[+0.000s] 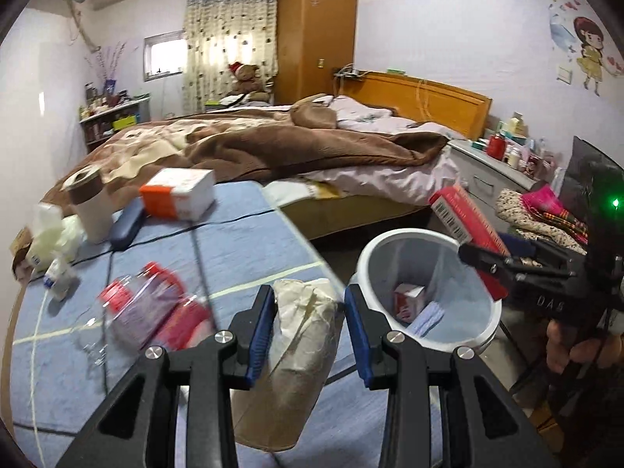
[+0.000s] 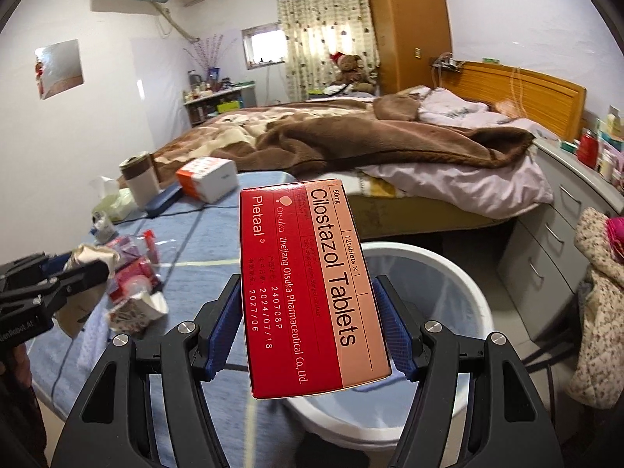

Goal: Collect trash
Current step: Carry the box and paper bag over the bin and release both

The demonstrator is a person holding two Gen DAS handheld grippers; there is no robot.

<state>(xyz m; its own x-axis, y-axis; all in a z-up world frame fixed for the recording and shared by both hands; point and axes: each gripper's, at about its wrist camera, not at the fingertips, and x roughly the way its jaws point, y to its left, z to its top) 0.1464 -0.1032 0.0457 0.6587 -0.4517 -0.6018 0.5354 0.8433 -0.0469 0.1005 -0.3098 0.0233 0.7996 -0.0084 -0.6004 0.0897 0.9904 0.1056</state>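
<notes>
Left gripper, lower centre of the left wrist view: jaws drawn narrow, clamped on a crumpled paper roll, beige with white tissue bunched at its top. It sits over the edge of the blue table, just left of the white bin, not yet above the opening.

Right gripper, lower centre of the right wrist view: jaws fairly wide, pinching a red tablet box across its sides. The box hangs over the bin's near rim; in the left view it shows at right centre, tilted above the bin's far edge.

Bin already holds a small carton and something pale blue.

Still on the table, left of frame: a clear plastic bottle with red label, blurred; a cup, an orange-and-white box.

Risks, as judged:
- Both grippers converge on one narrow opening; the arms could knock together or tip the bin.
- The roll, let go here, would likely hit the rim or table edge and fall to the floor.
- The box is long; released tilted, it may bridge the rim instead of dropping in.
</notes>
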